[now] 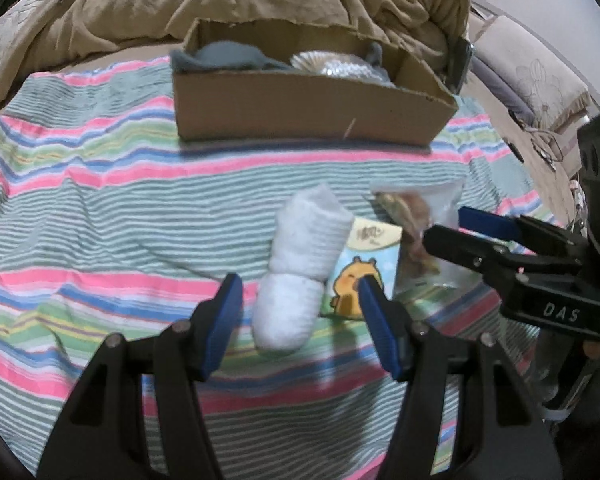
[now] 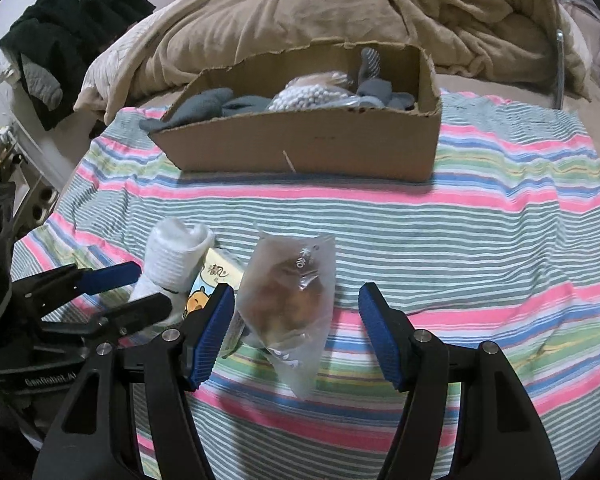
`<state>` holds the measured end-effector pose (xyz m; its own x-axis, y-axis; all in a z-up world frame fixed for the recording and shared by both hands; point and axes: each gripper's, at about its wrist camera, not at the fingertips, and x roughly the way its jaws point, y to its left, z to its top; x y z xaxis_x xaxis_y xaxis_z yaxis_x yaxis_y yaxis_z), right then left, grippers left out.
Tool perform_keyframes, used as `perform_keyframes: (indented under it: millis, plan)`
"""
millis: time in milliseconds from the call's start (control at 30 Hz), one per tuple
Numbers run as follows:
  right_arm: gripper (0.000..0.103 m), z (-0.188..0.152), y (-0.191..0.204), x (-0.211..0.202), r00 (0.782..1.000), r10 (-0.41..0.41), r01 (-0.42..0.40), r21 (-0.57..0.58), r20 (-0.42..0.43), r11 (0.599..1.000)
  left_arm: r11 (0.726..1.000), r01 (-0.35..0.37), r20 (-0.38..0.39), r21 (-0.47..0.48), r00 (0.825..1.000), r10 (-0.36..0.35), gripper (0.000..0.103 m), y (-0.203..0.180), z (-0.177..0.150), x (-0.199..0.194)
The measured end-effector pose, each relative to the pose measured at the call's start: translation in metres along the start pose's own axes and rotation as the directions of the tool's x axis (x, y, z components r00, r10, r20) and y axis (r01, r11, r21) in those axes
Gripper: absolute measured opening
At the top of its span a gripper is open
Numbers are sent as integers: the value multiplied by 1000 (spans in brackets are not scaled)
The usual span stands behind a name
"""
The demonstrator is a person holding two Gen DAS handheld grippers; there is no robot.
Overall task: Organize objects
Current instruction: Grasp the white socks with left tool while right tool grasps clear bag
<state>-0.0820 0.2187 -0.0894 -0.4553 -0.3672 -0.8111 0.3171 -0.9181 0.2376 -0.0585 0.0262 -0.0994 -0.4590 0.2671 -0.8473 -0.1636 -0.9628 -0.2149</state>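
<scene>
Three loose things lie bunched on the striped sheet (image 2: pixel 440 248) of the bed: a rolled white sock (image 1: pixel 300 264), a tissue packet (image 1: pixel 360 272) with a cartoon bear tucked against the sock's side at its 3 o'clock, and a clear snack bag (image 2: pixel 288 308) overlapping the packet's far edge. The cardboard box (image 2: pixel 312 148), already holding grey socks and a pale beaded item, sits well apart at 12 o'clock from the cluster. The left tongs (image 1: pixel 300 312) stand open with the sock's near end between the blue pads; the right tongs (image 2: pixel 296 320) also stand open, the snack bag lying between them but closer to the left pad. The crowding is the main hazard: closing on the sock could catch the tissue packet's corner and drag it along, then drop it short of the box. The snack bag is thin and slippery, so an off-centre pinch may grab only film and let the contents swing or slide out. The two tools sit close together and could knock each other if both close and lift at once. The soft bedding may also give under any downward press.
</scene>
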Motion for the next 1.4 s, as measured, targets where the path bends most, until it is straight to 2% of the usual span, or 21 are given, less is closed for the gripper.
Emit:
perform_keyframes:
  millis: [300,400,500,567,700,767,900,1167,1300,1400]
  plan:
    - [68,1,-4,11,1000,23,-23,14,-21,1000,1000,10,-2,-3,1000,-10,61,3,-2,13]
    - [68,1,-3,15,999,33,-33,14,-29,999,1000,16,29,-13,999,-16,55,6,-2,10]
    - [54,2,1,15,998,57,-56,10,-30,998,999,30,46,-18,999,-29,49,9,-2,8]
    - [51,2,3,14,998,52,-51,2,-26,999,999,35,50,-21,998,-33,40,10,-1,7]
    - [47,2,3,11,997,68,-68,6,-21,998,998,52,69,-32,996,-50,36,11,-1,3]
    - [39,2,1,7,998,66,-66,4,-15,998,998,58,79,-30,995,-56,34,11,-2,1]
    - [38,6,-1,-3,998,69,-69,11,7,998,997,65,98,-35,993,-62,34,8,2,-6]
    - [36,11,-5,-20,996,78,-78,15,43,997,997,69,140,-18,988,-66,24,1,17,-21]
    - [36,17,-7,-31,995,68,-69,11,70,998,998,60,113,-13,992,-58,24,2,17,-17]
    - [36,18,-10,-35,995,64,-66,15,77,998,999,33,71,-2,997,-33,30,3,13,-6]
